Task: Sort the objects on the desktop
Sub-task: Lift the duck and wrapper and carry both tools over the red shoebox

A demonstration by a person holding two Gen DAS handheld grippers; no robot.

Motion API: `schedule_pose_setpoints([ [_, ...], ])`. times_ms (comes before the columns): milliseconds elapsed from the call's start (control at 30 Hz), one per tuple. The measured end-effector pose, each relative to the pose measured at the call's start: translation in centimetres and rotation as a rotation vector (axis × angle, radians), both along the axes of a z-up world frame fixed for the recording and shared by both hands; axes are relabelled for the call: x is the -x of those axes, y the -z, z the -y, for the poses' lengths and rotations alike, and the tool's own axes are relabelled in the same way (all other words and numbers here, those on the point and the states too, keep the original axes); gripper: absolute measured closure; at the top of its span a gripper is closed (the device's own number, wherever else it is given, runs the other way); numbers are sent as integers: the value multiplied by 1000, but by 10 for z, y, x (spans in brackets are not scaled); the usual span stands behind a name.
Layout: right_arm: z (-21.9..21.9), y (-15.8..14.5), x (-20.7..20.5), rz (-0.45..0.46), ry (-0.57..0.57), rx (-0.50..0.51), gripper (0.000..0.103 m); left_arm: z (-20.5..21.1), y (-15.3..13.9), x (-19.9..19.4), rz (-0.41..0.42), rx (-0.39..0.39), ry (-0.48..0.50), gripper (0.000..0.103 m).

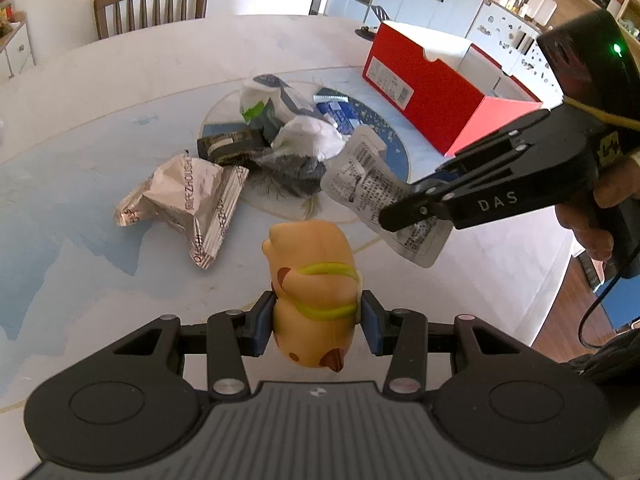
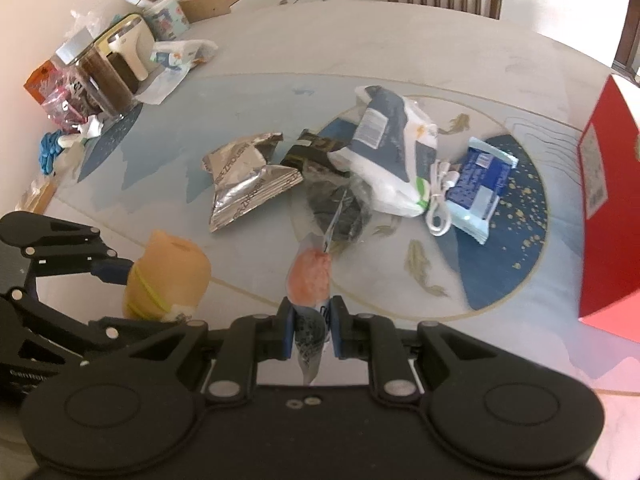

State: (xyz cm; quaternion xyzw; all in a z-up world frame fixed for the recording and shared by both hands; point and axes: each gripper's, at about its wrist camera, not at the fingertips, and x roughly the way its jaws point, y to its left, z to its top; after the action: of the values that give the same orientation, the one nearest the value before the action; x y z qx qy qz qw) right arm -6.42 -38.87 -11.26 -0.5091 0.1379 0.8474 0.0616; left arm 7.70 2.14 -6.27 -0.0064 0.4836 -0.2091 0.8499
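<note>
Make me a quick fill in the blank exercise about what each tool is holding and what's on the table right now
1. The left tool is shut on an orange ____ figurine.
2. The right tool grips a clear printed ____ by its edge.
3. The open box at the table's edge is ____ on the outside.
4. The crumpled silver wrapper lies on the ____.

Missing words: toy; pouch; red; table
</note>
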Motion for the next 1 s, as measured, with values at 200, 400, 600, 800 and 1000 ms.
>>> schedule_pose_setpoints([
  [200,-2,-10,-12,-25,34,9,86,1,-8,-1,6,-4,-20,60],
  [400,-7,-24,-26,-49,70,10,86,3,-14,-4,9,-9,-41,60],
  [600,-15,-35,-40,-71,113,33,86,7,-17,-8,-8,-7,-61,60],
  [800,-25,-46,-50,-79,138,37,86,15,-25,-14,-8,-10,-63,60],
  [1000,-41,-57,-59,-104,169,31,86,28,-34,-24,1,-8,-64,60],
])
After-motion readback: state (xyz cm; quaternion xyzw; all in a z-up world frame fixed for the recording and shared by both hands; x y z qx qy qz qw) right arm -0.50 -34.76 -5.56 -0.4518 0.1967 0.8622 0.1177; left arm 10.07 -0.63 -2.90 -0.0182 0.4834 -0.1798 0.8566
